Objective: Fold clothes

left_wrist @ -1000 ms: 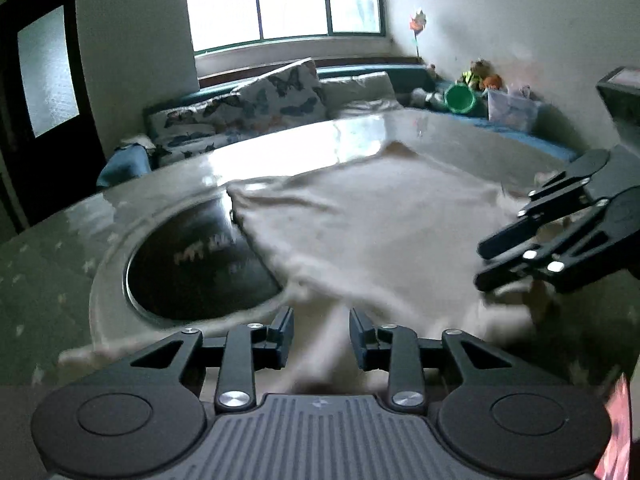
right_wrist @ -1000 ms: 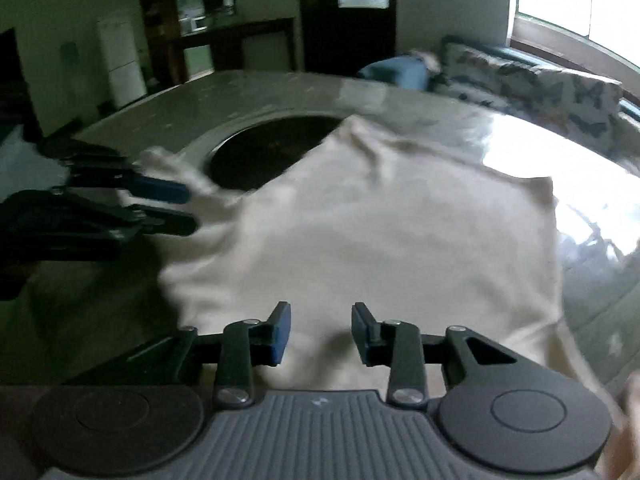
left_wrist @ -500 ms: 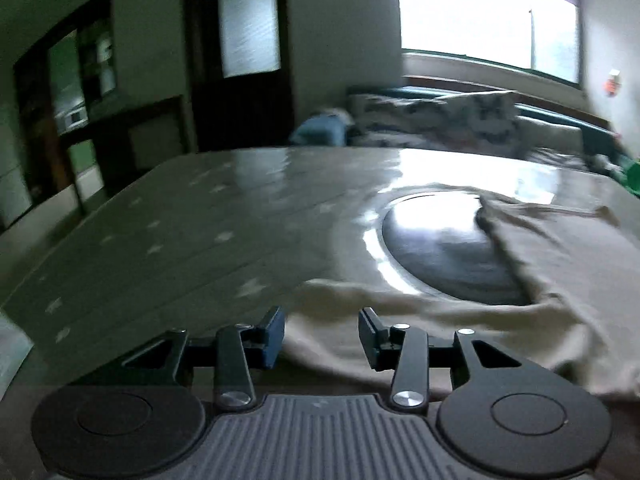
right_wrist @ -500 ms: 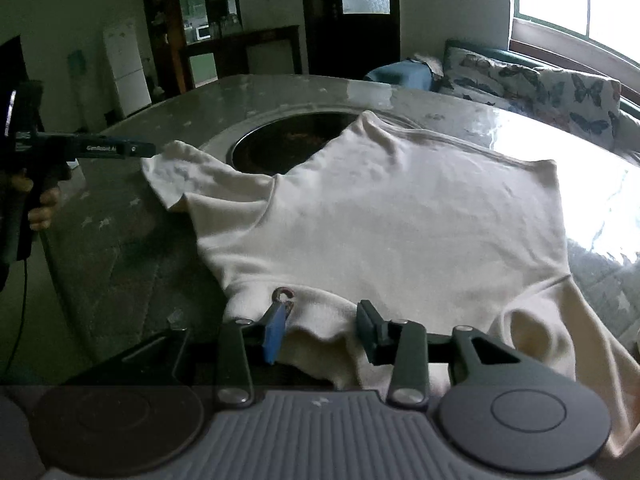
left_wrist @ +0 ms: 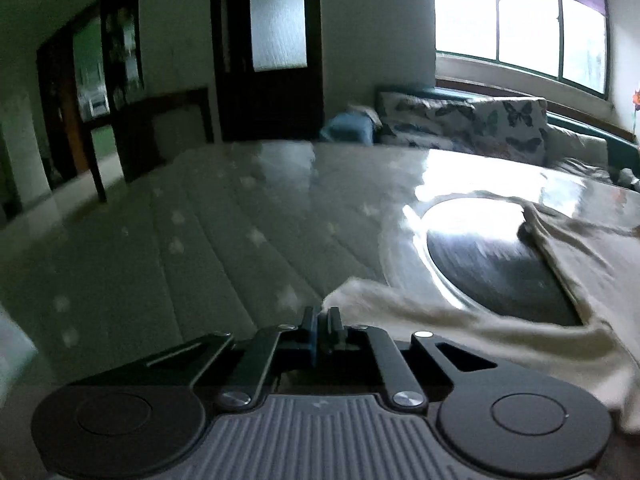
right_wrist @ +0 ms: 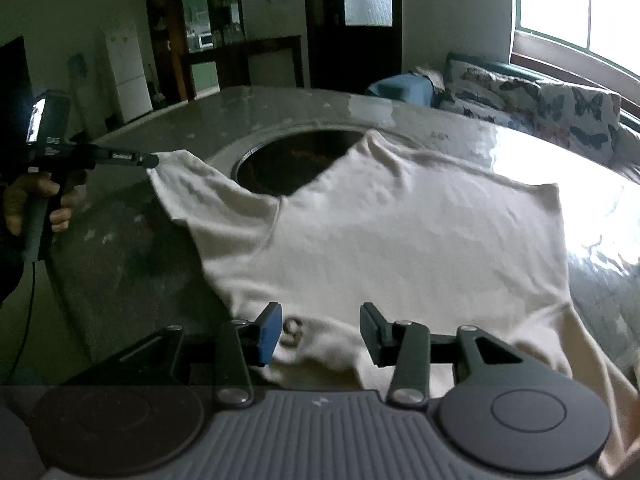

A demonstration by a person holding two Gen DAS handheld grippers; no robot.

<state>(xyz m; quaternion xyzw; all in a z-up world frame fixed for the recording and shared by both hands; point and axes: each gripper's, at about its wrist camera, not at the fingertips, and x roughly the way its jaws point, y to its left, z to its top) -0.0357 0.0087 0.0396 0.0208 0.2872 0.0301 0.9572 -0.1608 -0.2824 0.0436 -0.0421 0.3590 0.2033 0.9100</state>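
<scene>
A cream T-shirt (right_wrist: 400, 236) lies spread on the grey table (right_wrist: 132, 248), collar towards me, partly over a dark round inset (right_wrist: 292, 160). My left gripper (left_wrist: 323, 320) is shut on the end of the shirt's left sleeve (left_wrist: 400, 312); in the right wrist view it (right_wrist: 148, 159) pinches that sleeve tip (right_wrist: 180, 172) and holds it out to the left. My right gripper (right_wrist: 320, 332) is open, its fingers either side of the collar (right_wrist: 296, 330), just above the cloth.
The dark round inset (left_wrist: 492, 264) sits in the table's middle. A sofa with butterfly cushions (right_wrist: 540, 100) and a window stand beyond the far edge. A dark door and cabinet (left_wrist: 272, 52) are at the back left.
My left gripper has closed on the sleeve end and drawn it out to the left. My right gripper has stayed open by the collar.
</scene>
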